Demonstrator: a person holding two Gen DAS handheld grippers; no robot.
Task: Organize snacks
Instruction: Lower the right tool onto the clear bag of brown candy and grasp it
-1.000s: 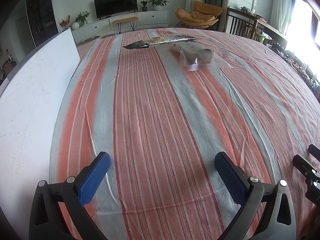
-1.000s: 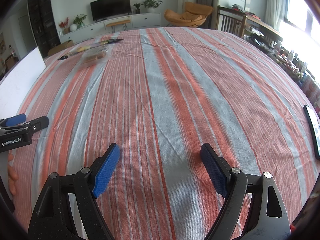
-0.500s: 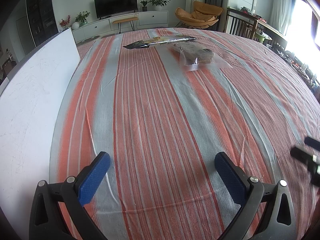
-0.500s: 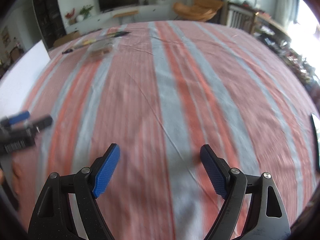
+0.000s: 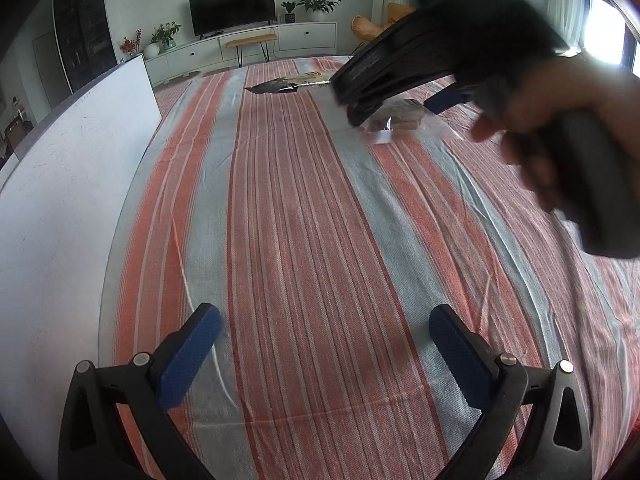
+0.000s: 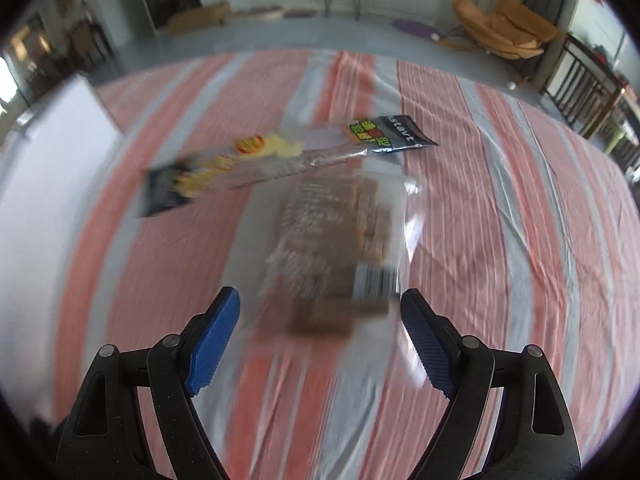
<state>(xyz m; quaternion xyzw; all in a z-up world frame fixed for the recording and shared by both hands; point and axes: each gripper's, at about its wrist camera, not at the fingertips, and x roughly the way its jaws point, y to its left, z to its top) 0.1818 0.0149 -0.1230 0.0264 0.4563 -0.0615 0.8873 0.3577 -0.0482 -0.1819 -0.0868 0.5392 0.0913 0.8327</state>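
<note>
Two snack packs lie on the striped tablecloth (image 5: 304,240): a clear bag of brown biscuits (image 6: 340,240) and, touching its far edge, a long dark packet with yellow print (image 6: 280,156). From the right wrist camera we see the biscuit bag at about 12 o'clock, its near end lying between the spread fingers of our right gripper (image 6: 320,332); the jaws stand wide apart and, with the picture blurred, we cannot tell whether either blue pad touches the wrapper. The dark packet runs from 10 to 1 o'clock behind it.

From the left wrist camera, our left gripper (image 5: 320,352) hangs low over bare cloth, jaws also apart with nothing between them. A white board (image 5: 60,200) stands at 9 o'clock. Our right hand (image 5: 560,120) on its handle fills 2 o'clock, reaching over the snacks.
</note>
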